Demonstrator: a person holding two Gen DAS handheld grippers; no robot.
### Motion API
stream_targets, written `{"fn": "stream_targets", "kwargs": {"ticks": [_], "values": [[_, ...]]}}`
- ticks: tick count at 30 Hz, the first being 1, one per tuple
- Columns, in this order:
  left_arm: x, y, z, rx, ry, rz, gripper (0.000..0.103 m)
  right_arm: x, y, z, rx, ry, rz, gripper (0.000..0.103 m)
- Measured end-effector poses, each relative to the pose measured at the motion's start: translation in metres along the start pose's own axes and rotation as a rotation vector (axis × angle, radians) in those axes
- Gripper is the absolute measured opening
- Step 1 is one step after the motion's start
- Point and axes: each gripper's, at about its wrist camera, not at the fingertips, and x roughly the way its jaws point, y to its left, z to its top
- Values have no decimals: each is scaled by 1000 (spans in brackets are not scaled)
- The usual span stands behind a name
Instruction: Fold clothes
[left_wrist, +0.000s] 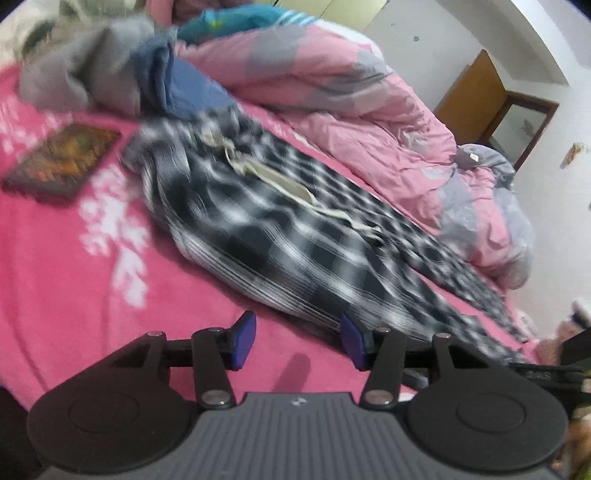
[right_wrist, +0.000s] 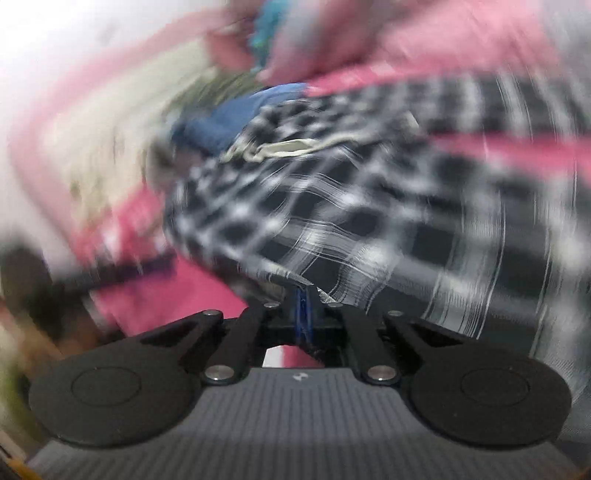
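Note:
Black-and-white checked trousers (left_wrist: 280, 236) with a pale drawstring lie stretched across the pink bedsheet (left_wrist: 66, 266), waist toward the back, legs running to the right. My left gripper (left_wrist: 299, 341) is open and empty, just above the sheet at the near edge of the trousers. In the blurred right wrist view my right gripper (right_wrist: 303, 295) is shut on an edge of the checked trousers (right_wrist: 332, 206), with cloth pinched between its blue pads.
A pink and grey duvet (left_wrist: 354, 103) is heaped at the back right. Grey and blue clothes (left_wrist: 122, 70) are piled at the back. A dark book (left_wrist: 62, 158) lies on the sheet at the left. A wooden door (left_wrist: 476, 96) stands beyond the bed.

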Motion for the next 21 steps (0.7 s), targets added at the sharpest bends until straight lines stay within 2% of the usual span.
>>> {"fn": "stream_targets", "kwargs": {"ticks": [2,4,6,7,10,11,12,19,21], "values": [[8,9,3,-98,14,-45,56,7,-25,3,180,21,79,1],[13,17,5,-187,15,-71,57,10,-34,-1,240,28,111,1],[18,22,9,-241,10,-65,56,8,-35,-7,242,32,121,1],[21,24,10,-259,8,-56,54,8,-33,-8,223,30,118,1],[25,20,14,-240,-12,1,35,7,-24,-10,168,30,110,1],[26,18,14,-238,-13,13,15,4,-20,-10,143,32,117,1],[26,16,15,-236,-15,23,3,1,-17,-10,119,35,124,1],[0,20,14,-253,-23,34,2,-19,10,-12,-50,53,168,0],[-4,23,12,-255,-13,39,2,-15,13,-19,-77,92,152,0]]}}
